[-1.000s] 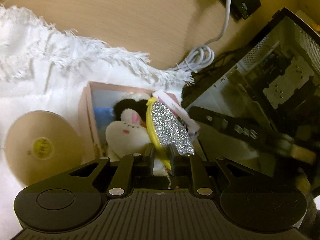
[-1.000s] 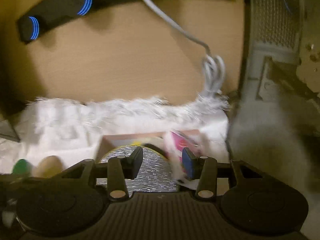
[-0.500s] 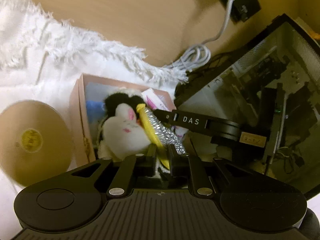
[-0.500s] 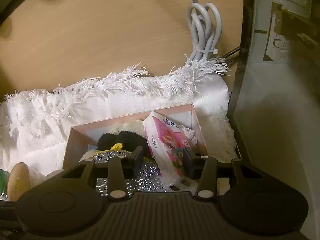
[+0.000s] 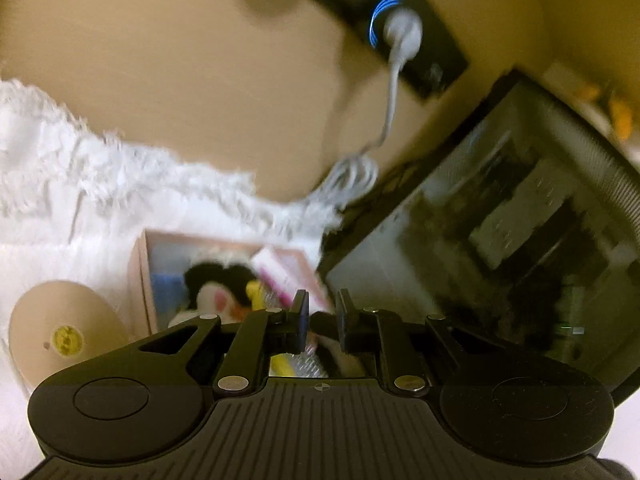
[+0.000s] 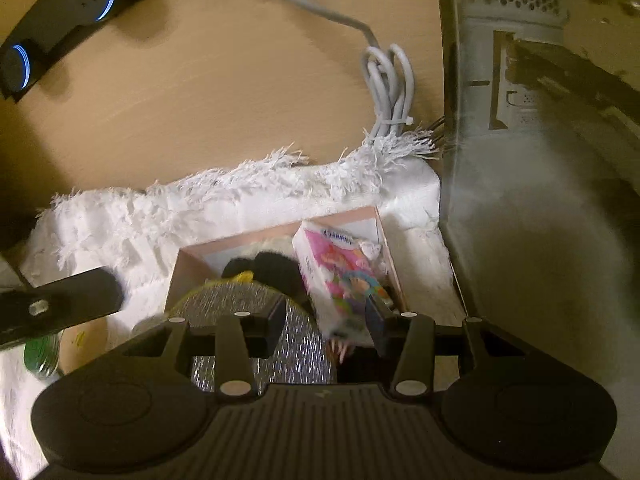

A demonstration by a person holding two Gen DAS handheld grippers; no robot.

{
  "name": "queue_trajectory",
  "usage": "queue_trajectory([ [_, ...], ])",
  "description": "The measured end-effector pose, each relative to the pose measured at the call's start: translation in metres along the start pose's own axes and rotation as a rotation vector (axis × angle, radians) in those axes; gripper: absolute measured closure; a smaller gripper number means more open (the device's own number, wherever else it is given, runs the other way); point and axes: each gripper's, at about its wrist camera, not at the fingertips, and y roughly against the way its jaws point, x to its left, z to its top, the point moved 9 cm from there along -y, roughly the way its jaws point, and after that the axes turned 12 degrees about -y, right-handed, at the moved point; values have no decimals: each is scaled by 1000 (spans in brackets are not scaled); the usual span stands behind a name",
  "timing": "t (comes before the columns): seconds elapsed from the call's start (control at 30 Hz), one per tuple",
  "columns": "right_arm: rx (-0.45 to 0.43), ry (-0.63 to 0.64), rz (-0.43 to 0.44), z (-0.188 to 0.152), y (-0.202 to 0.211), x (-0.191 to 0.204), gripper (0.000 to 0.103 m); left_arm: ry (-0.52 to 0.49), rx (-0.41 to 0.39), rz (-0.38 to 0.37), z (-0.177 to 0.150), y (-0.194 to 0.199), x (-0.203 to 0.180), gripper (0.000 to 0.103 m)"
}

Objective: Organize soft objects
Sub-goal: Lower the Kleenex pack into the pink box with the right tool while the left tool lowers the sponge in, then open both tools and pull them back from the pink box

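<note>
While blur softens the left wrist view, the left tool hangs narrowly parted and empty above the pink box, where a plush toy lies. From the right wrist, the right tool stands wide around a tissue pack leaning inside the box, beside a glittery silver piece on the white rug.

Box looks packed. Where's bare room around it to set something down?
Free: the white fringed cloth left of the pink box, and the bare desk beyond the fringe, between power strip and coiled cable. Crowded: the box, with plush, glitter piece and tissue pack; the PC case borders its right.
</note>
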Motion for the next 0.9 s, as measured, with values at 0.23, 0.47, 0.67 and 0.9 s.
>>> queue_trajectory([
  [0.23, 12, 47, -75, -31, -8, 2, 59, -75, 129, 54, -24, -28, 7, 91],
  [0.47, 19, -43, -65, -33, -11, -6, 59, -73, 127, 29, -29, -32, 16, 96],
  [0.67, -10, -23, -92, -31, -2, -4, 59, -64, 104, 48, -28, -33, 15, 96],
  [0.9, -134, 106, -33, -48, 44, 6, 36, -138, -60, 162, -28, 23, -4, 85],
])
